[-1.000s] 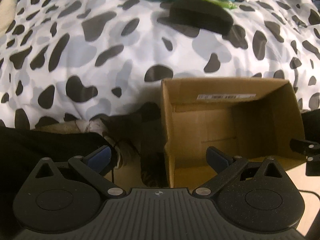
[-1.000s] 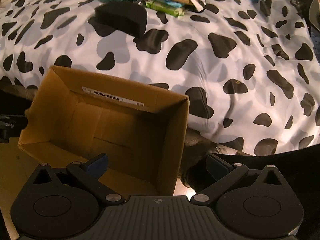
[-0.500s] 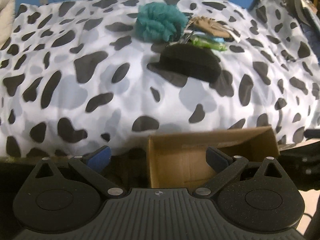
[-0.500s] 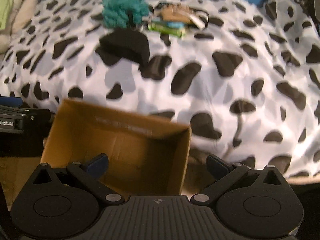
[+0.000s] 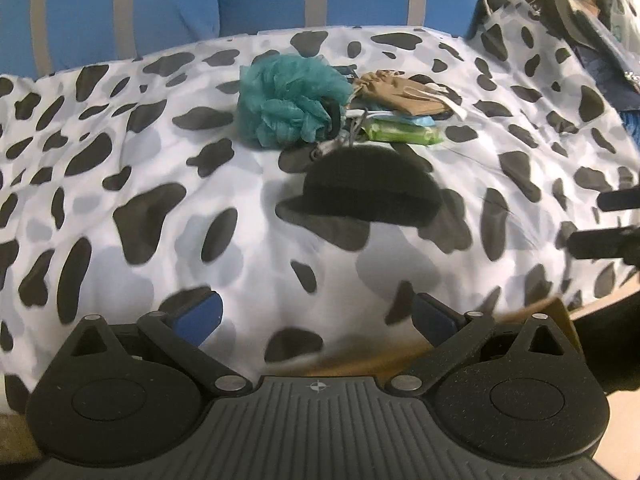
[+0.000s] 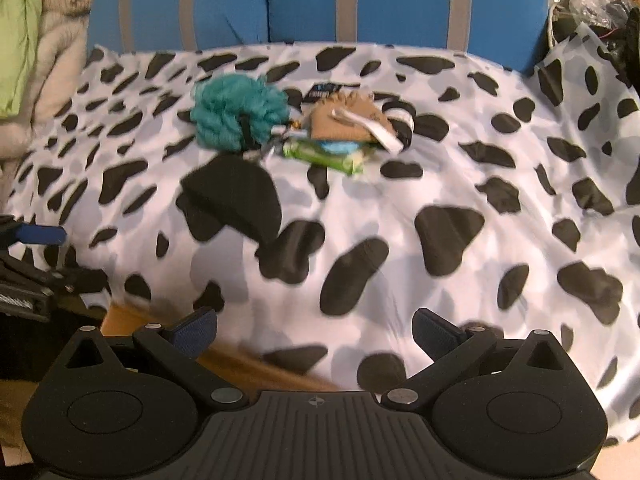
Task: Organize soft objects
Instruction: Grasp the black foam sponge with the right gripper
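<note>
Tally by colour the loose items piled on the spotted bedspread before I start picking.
Teal: 1, the bath pouf
Black: 1, the knit beanie
Tan: 1, the tan glove bundle
Green: 1, the green soft pack
Light blue: 1, a piece wedged under the tan bundle
Total: 5 I can separate; small bits between them are too blurred to count.

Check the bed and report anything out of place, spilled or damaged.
Nothing looks spilled or damaged. The soft items lie unsorted in a loose heap on the spotted cover: a teal bath pouf, a tan pouch over a green packet, and a black cap just in front. Both grippers are open and empty.
</note>
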`<action>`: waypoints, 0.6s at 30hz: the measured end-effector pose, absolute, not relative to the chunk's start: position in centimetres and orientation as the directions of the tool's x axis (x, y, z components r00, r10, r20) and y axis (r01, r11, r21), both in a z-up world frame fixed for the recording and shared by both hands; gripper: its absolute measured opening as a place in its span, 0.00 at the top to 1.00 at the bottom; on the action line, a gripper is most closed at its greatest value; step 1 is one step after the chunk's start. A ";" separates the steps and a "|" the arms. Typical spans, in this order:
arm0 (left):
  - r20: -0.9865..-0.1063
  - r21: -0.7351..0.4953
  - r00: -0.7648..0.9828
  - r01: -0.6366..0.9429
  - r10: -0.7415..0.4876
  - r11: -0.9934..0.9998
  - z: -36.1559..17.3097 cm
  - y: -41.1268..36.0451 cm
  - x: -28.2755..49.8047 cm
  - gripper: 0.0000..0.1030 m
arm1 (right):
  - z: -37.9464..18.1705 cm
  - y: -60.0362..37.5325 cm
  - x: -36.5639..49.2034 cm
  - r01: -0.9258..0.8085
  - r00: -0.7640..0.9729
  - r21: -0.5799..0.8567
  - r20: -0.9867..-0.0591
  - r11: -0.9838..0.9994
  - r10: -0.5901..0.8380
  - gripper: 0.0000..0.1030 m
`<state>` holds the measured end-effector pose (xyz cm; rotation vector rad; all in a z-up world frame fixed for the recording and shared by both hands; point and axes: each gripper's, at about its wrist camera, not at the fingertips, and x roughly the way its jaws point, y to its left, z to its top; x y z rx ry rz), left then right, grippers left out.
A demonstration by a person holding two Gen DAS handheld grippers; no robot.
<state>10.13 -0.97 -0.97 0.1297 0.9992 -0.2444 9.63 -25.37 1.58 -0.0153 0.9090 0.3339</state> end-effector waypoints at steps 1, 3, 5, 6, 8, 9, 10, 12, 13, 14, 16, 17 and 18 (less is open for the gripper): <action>-0.840 -0.005 0.522 0.259 -0.145 0.966 -1.1 -0.9 10.6 0.00 | 1.7 -25.4 9.9 -0.292 0.575 0.126 -0.769 0.948 0.279 0.00; -0.833 0.003 0.537 0.244 -0.133 0.970 -1.3 -0.8 11.5 0.00 | 1.9 -25.3 10.4 -0.304 0.590 0.119 -0.755 0.945 0.285 0.00; -0.821 0.022 0.560 0.234 -0.116 0.972 -1.4 -0.8 12.2 0.00 | 1.8 -25.1 11.1 -0.296 0.604 0.095 -0.752 0.951 0.263 0.00; -0.809 0.033 0.578 0.226 -0.107 0.973 -1.4 -0.7 12.5 0.00 | 1.8 -25.1 11.4 -0.292 0.612 0.080 -0.751 0.953 0.250 0.00; -0.785 0.038 0.612 0.208 -0.100 0.977 -1.3 -0.3 12.9 0.00 | 1.6 -24.9 12.3 -0.285 0.628 0.046 -0.746 0.957 0.223 0.00; -0.771 0.027 0.627 0.200 -0.107 0.979 -1.2 -0.1 13.1 0.00 | 1.5 -24.8 12.6 -0.285 0.633 0.036 -0.744 0.958 0.216 0.00; -0.759 0.013 0.641 0.194 -0.116 0.981 -1.0 0.2 13.3 0.00 | 1.4 -24.7 13.1 -0.285 0.639 0.028 -0.739 0.958 0.212 0.00; -0.742 -0.007 0.659 0.180 -0.126 0.984 -0.7 0.5 13.7 0.00 | 1.2 -24.6 13.8 -0.281 0.654 0.016 -0.729 0.960 0.204 0.00; -0.735 -0.015 0.666 0.171 -0.127 0.985 -0.5 0.7 13.9 0.00 | 1.1 -24.5 14.2 -0.277 0.660 0.009 -0.725 0.961 0.197 0.00; -0.735 -0.020 0.666 0.167 -0.128 0.986 -0.4 0.9 14.2 0.00 | 0.9 -24.4 14.6 -0.276 0.664 0.000 -0.723 0.961 0.191 0.00; -0.735 -0.029 0.665 0.160 -0.129 0.987 0.0 1.0 14.5 0.00 | 0.7 -23.8 15.3 -0.282 0.680 -0.031 -0.712 0.959 0.176 0.00; -0.733 -0.027 0.668 0.161 -0.129 0.987 0.2 0.9 14.6 0.00 | 0.6 -23.5 15.5 -0.292 0.694 -0.050 -0.699 0.955 0.176 0.00; -0.730 -0.023 0.671 0.164 -0.128 0.986 0.3 0.8 14.6 0.00 | 0.5 -23.0 15.7 -0.307 0.708 -0.075 -0.684 0.949 0.176 0.00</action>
